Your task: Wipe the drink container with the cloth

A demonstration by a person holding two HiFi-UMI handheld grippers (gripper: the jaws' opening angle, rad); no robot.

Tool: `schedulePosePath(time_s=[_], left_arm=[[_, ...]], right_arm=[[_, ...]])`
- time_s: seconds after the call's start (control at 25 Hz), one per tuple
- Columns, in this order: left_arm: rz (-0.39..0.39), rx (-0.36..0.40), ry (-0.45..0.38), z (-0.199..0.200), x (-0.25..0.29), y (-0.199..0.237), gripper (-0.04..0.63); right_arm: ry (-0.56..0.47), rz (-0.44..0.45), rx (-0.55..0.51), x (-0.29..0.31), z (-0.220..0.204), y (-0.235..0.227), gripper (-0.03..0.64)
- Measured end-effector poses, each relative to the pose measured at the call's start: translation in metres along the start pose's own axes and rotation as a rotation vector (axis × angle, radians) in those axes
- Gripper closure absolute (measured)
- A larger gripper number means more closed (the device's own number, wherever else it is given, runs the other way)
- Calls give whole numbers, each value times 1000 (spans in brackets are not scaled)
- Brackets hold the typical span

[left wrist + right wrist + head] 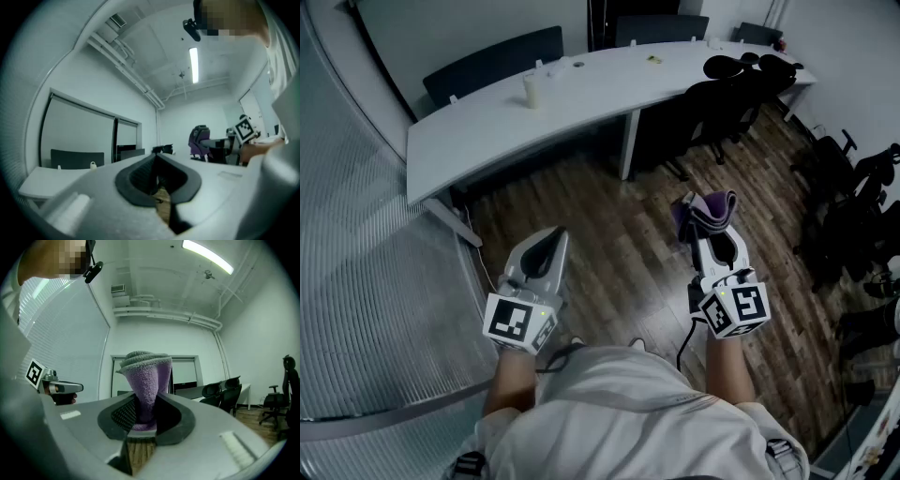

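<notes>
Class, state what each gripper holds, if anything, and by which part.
Right gripper clamps the purple cloth by one end; left gripper is shut, empty.

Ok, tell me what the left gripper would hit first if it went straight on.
Likely the near edge of the white table: the left gripper, shut and empty, points level toward it. Height is unclear, so it might pass over.

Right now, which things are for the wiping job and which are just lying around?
For the job: purple cloth, clamped in the right gripper; white container standing on the white table, probably the drink one; left gripper, shut and empty.
Just lying about: black office chairs; small bits farther along the table.
</notes>
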State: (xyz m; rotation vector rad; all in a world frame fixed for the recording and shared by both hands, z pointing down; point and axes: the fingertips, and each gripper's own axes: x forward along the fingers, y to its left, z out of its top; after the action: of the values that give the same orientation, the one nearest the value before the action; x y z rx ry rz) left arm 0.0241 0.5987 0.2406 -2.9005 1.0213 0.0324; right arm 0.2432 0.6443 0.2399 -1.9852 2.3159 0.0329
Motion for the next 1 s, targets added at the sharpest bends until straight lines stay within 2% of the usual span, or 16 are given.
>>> schedulePosePath(time_s=[0.48, 0.68, 1.0], left_arm=[[5, -11, 6, -3, -11, 8, 594], [8, -23, 7, -7, -17, 18, 594], [34, -47, 2, -14, -47, 64, 594]], right_arm=[[10, 5, 0, 5, -5, 12, 526], [-13, 32, 64, 8, -5, 20, 523], [15, 78, 37, 34, -16, 71, 523]])
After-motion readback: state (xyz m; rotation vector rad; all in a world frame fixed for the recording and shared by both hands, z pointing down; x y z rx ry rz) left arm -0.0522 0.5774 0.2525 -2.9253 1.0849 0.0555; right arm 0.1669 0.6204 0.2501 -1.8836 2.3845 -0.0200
